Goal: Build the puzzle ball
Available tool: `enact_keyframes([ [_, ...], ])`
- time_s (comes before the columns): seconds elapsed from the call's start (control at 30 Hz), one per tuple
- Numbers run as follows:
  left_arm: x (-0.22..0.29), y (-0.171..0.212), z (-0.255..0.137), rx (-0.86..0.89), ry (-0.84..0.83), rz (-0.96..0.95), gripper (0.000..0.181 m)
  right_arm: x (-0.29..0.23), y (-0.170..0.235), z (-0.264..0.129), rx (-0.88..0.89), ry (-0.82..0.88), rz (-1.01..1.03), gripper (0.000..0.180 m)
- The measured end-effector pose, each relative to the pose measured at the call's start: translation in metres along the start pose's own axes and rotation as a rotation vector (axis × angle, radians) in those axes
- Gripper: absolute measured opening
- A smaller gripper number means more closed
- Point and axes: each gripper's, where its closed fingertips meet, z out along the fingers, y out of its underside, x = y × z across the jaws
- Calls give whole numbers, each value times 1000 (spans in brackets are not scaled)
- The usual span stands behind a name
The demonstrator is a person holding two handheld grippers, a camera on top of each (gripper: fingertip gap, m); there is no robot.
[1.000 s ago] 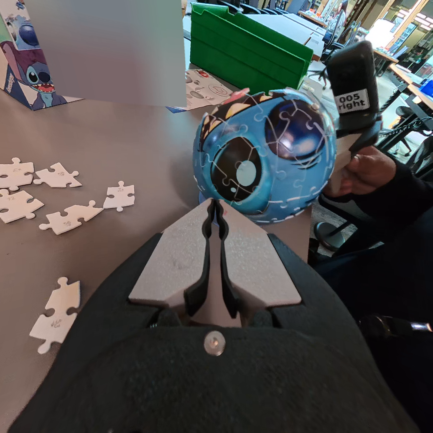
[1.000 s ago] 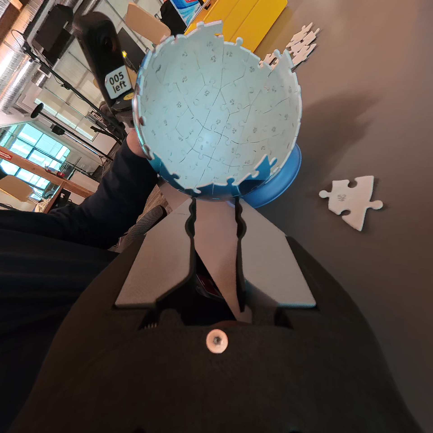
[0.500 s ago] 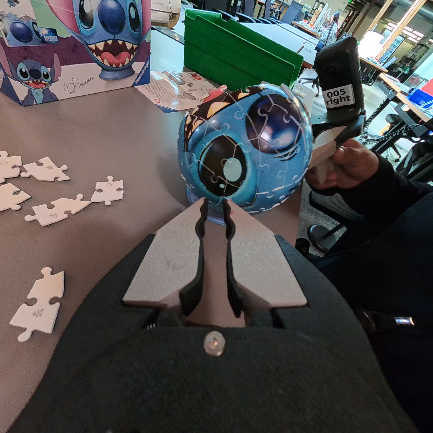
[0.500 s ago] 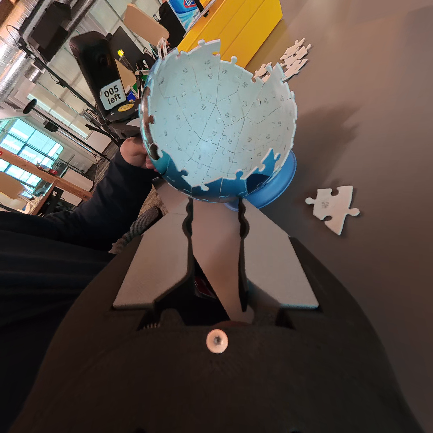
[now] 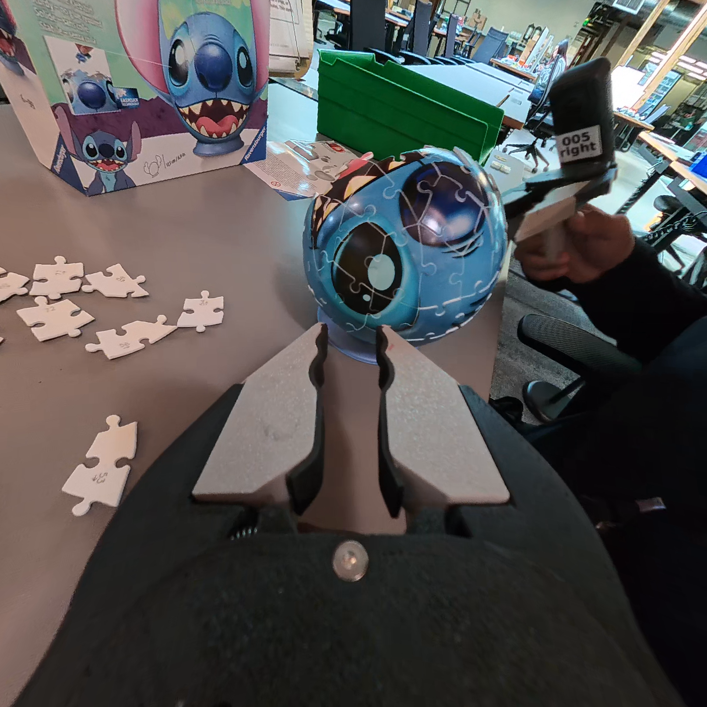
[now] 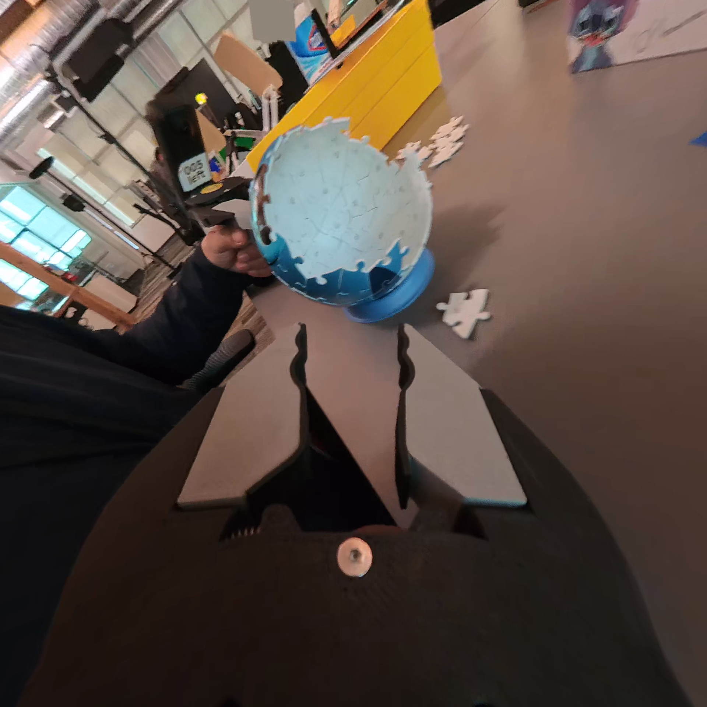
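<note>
Left wrist view: puzzle ball sat dead ahead of left claw; loose pieces lay left. Both claws gaped empty.

The puzzle ball has a glossy printed plastic outer shell; its inner face is matt pale white. The stand is smooth blue plastic. Loose pieces show matt white backs. The desk is matt grey laminate. The fingers are grainy grey, edged in black.
</note>
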Motion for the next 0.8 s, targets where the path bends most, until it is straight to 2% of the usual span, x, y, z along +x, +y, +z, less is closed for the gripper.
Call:
enact_keyframes([
  [0.2,-20,-4,-1,-2,-41,1,23,51,-10,-22,-47,226,-56,43],
  [0.43,-42,-10,9,-25,-71,26,23,63,8,13,-251,221,-136,43],
  [0.57,-46,-11,18,-39,-40,6,24,73,13,24,-366,270,-281,43],
  [0.67,-46,-15,20,-19,-8,-22,25,75,14,33,-411,266,-371,38],
  [0.8,-47,-21,17,26,12,-59,25,74,16,37,-435,270,-447,14],
])
